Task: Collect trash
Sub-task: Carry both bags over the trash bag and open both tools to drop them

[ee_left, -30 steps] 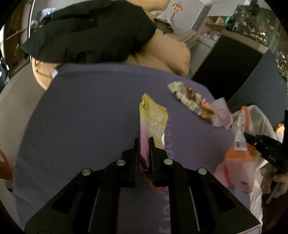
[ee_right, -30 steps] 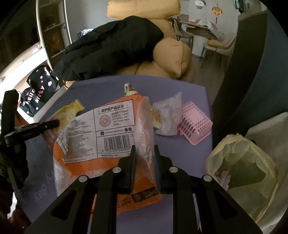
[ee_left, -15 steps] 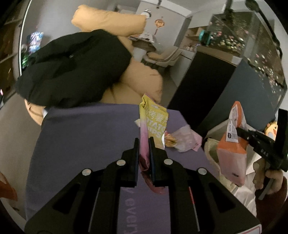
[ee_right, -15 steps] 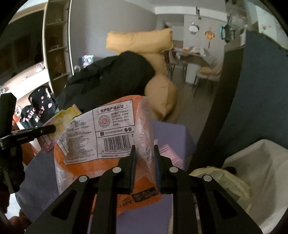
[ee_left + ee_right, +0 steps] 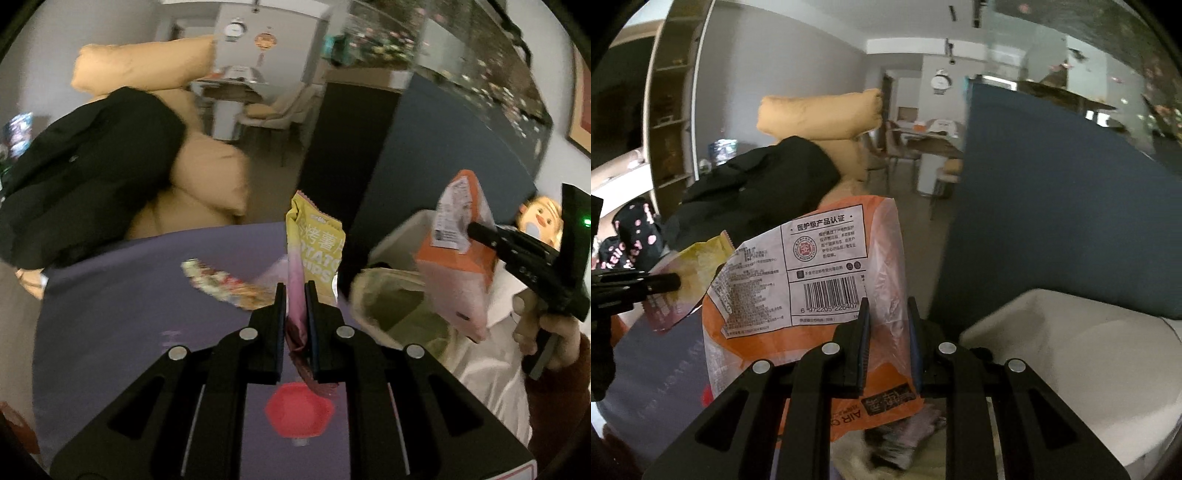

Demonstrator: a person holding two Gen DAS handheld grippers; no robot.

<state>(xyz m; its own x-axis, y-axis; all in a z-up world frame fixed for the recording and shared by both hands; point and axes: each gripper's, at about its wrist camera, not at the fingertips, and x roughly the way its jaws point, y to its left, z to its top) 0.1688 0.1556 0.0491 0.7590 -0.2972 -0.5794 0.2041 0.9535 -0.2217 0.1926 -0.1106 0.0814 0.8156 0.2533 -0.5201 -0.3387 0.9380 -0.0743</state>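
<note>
My left gripper is shut on a yellow and pink potato chip bag, held above the purple table. My right gripper is shut on an orange and white labelled package. In the left wrist view that package hangs over a lined trash bin at the table's right. In the right wrist view the chip bag shows at the left in the other gripper. A colourful snack wrapper lies on the table.
A red hexagonal object lies on the table near my left gripper. A black jacket drapes over tan cushions behind the table. A dark blue partition stands behind the white bin.
Both grippers have lifted with their packages and swung right toward the bin. The orange package now hangs over the bin opening. The table has dropped lower in both views.
</note>
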